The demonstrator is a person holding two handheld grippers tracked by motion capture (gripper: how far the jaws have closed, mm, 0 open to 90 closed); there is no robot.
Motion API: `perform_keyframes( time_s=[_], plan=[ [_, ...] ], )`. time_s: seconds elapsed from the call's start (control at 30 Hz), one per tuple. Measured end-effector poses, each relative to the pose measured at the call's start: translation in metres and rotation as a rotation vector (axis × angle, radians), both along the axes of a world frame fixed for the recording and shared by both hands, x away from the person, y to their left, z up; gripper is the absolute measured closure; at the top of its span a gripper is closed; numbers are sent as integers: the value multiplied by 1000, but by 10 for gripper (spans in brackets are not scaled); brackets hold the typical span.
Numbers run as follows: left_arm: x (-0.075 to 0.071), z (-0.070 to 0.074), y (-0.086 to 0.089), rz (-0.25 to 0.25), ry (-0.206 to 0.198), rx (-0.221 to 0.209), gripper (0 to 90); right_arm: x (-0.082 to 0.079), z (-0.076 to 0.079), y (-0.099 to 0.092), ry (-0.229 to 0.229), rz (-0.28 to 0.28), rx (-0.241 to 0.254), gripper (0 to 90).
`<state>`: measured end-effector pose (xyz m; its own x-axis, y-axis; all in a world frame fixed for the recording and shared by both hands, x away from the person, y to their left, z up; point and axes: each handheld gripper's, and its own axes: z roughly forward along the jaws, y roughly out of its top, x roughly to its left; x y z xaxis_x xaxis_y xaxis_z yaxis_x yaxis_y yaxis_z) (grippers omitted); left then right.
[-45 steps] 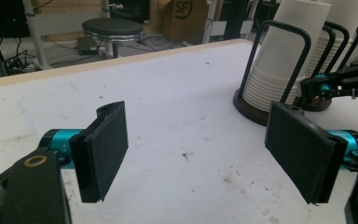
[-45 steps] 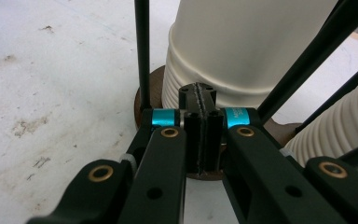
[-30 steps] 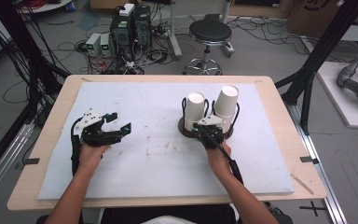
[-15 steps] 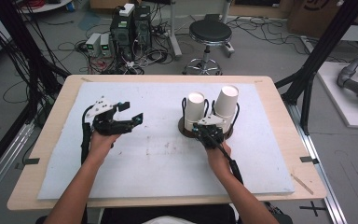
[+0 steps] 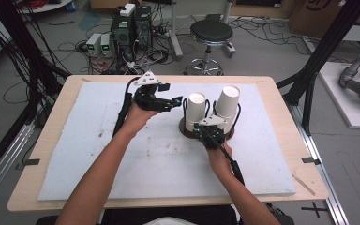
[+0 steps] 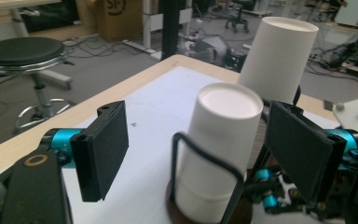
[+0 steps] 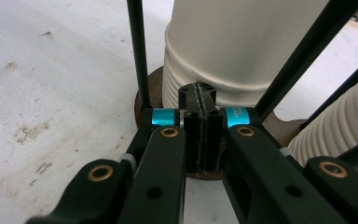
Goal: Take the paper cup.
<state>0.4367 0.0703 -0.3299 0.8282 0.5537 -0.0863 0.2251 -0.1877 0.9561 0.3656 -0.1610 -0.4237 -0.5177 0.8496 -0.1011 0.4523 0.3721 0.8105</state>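
Observation:
Two stacks of white paper cups stand upside down in a black wire holder (image 5: 185,107) on a round brown base (image 5: 183,132). The left stack (image 5: 196,111) is upright and the right stack (image 5: 227,104) leans away. My left gripper (image 5: 177,101) hovers just left of the left stack, open. In the left gripper view that stack (image 6: 221,140) rises between the wide jaws of the left gripper (image 6: 198,116), untouched, with the taller stack (image 6: 279,56) behind. My right gripper (image 5: 209,132) is shut at the near edge of the base. In the right gripper view it (image 7: 200,93) stands close before a stack (image 7: 228,46).
The holder sits on a stained white mat (image 5: 98,140) covering a wooden table (image 5: 281,101). Beyond the far edge stand a black stool (image 5: 211,35) and computer boxes (image 5: 131,23) among cables. Black frame posts (image 5: 309,89) flank the table.
My left gripper has moved right and upward across the mat, up to the left cup stack. The right gripper and the cups have stayed where they were.

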Motion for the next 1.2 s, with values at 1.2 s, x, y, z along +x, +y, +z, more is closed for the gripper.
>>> perform_keyframes(
  time_s=[1.2],
  plan=[
    [25,-27,-59,-106,51,31,332,1,0,-1,17,8,9,898]
  ],
)
